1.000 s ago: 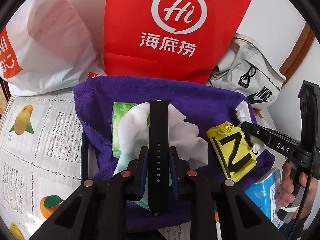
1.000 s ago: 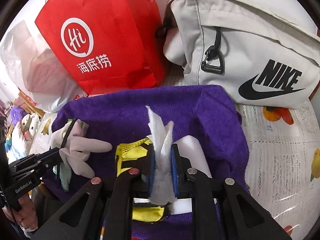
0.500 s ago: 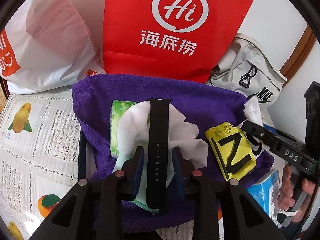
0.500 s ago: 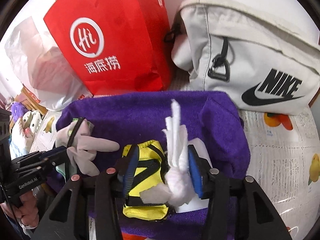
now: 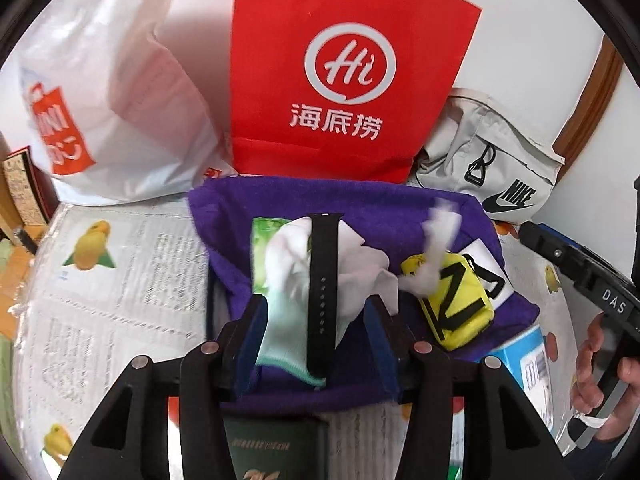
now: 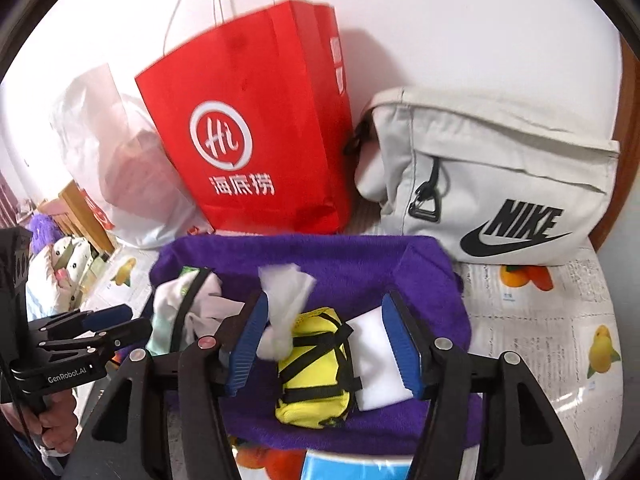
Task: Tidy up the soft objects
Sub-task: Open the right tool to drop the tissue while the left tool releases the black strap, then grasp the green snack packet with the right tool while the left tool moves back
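Note:
A purple towel (image 5: 360, 208) lines a basket that holds soft items. In the left wrist view a black watch strap (image 5: 322, 280) lies on a white glove (image 5: 360, 264), over a green packet (image 5: 262, 248). My left gripper (image 5: 316, 332) straddles both; its jaws are opening and the pads touch neither. A twisted white tissue (image 6: 284, 308) stands against the yellow pouch (image 6: 316, 372) next to a white pad (image 6: 380, 364). My right gripper (image 6: 326, 344) hangs over them; its jaws are opening and grip nothing, though the tissue leans by the left pad.
Behind the basket stand a red paper bag (image 5: 340, 80), a white plastic bag (image 5: 112, 100) and a grey Nike bag (image 6: 500, 184). A blue box (image 5: 524, 360) and a dark green booklet (image 5: 276, 448) lie near the front. A fruit-print cloth (image 5: 120, 280) covers the table.
Both grippers opened and drew up and back. The left let go of the black strap, which stays on the glove. The right released the tissue, now standing loose by the yellow pouch.

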The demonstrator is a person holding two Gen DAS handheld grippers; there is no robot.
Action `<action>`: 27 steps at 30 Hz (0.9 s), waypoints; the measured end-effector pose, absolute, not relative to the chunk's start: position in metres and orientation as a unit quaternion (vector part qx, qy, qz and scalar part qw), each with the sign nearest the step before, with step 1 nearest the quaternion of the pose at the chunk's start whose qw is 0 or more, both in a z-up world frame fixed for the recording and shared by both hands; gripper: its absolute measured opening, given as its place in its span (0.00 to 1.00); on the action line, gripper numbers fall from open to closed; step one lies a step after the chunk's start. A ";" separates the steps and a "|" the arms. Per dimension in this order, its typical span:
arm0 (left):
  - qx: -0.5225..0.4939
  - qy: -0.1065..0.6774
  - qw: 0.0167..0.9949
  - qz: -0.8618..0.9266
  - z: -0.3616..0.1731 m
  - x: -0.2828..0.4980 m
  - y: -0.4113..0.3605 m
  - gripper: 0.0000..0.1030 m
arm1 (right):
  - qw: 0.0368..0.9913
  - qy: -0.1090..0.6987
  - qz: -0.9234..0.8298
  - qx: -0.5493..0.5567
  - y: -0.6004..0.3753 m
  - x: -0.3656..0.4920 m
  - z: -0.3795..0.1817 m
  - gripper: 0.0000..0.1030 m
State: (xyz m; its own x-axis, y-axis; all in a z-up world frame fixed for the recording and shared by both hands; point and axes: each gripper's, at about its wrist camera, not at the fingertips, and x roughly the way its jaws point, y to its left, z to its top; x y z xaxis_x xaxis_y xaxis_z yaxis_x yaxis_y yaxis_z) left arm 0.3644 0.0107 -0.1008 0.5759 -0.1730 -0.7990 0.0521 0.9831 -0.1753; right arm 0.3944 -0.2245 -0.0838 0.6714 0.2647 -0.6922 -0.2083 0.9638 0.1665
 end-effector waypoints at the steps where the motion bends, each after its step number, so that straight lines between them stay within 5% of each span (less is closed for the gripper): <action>1: -0.063 0.452 0.888 -0.062 -0.096 0.359 0.013 0.47 | 0.914 0.382 0.129 0.039 -0.225 0.388 -0.081 0.57; 17: -0.036 0.438 0.895 -0.076 -0.076 0.257 0.012 0.47 | 0.897 0.414 0.151 0.021 -0.232 0.224 -0.100 0.57; 27: -0.053 0.454 0.885 -0.087 -0.104 0.200 0.021 0.49 | 0.871 0.458 0.175 -0.022 -0.227 0.142 -0.165 0.59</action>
